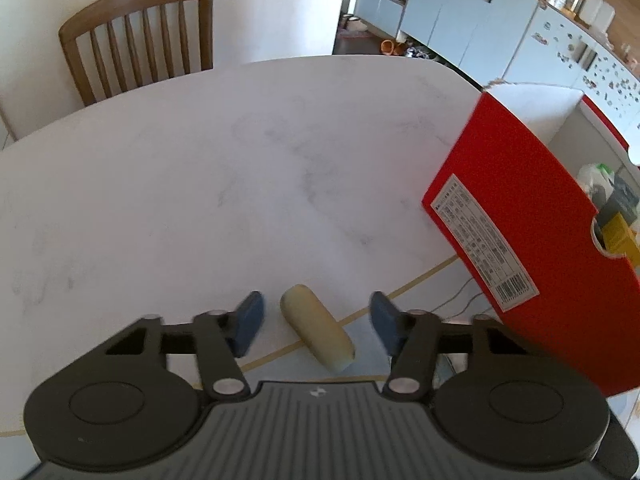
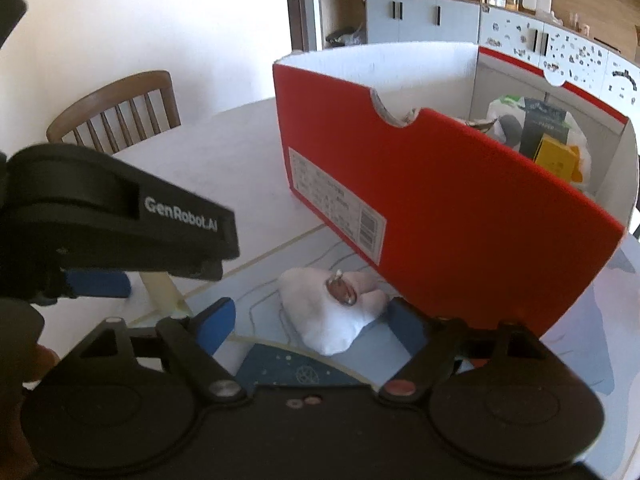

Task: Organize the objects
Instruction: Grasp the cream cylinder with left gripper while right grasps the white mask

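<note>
Both tools gape over a white marble table [image 1: 240, 152] beside a wooden chair [image 1: 136, 36].

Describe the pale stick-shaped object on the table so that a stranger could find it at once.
Start at the big red box on the white table. Beside its labelled end, on the table's near part, lies a short cream cylinder between the open left gripper fingers. Unlike the soft white bundle nearby, it is smooth, firm-looking and round-ended.
</note>
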{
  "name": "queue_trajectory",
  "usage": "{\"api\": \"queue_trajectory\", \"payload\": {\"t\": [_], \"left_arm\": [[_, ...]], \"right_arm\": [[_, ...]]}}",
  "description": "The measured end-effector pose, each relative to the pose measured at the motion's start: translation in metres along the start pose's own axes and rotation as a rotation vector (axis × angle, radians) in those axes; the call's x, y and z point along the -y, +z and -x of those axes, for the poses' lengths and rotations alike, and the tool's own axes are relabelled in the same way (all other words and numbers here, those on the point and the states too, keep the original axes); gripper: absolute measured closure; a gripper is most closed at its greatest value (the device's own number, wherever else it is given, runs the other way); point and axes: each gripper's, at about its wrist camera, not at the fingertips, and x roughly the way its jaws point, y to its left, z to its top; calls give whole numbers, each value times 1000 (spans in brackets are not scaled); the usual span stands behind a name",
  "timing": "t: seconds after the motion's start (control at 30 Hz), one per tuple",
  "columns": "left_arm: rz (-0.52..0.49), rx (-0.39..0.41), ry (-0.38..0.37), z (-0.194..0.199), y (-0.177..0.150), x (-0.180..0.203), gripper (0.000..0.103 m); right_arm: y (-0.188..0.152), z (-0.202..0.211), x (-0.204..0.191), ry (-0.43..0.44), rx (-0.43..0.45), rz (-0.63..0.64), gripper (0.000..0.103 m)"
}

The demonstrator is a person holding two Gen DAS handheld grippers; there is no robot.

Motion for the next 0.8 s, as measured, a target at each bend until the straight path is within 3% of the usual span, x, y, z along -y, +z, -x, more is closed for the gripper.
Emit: {"api": "queue_trajectory", "payload": {"t": [0.1, 0.23, 0.3, 0.5, 0.8], "left_arm": [[-10, 7, 2, 3, -3, 0, 66], [1, 25, -5, 7, -7, -4, 71], [-6, 41, 1, 9, -8, -3, 78], [1, 61, -2, 18, -13, -4, 80], [23, 87, -9, 40, -27, -3, 86]], "right_arm": [[-1, 1, -1, 6, 3, 9, 27], [1, 0, 2, 11, 9, 15, 36], [2, 0, 4, 19, 11, 13, 45], [4, 6, 10, 62, 18, 37, 54], [-2, 33, 23, 135, 28, 113, 56]]}}
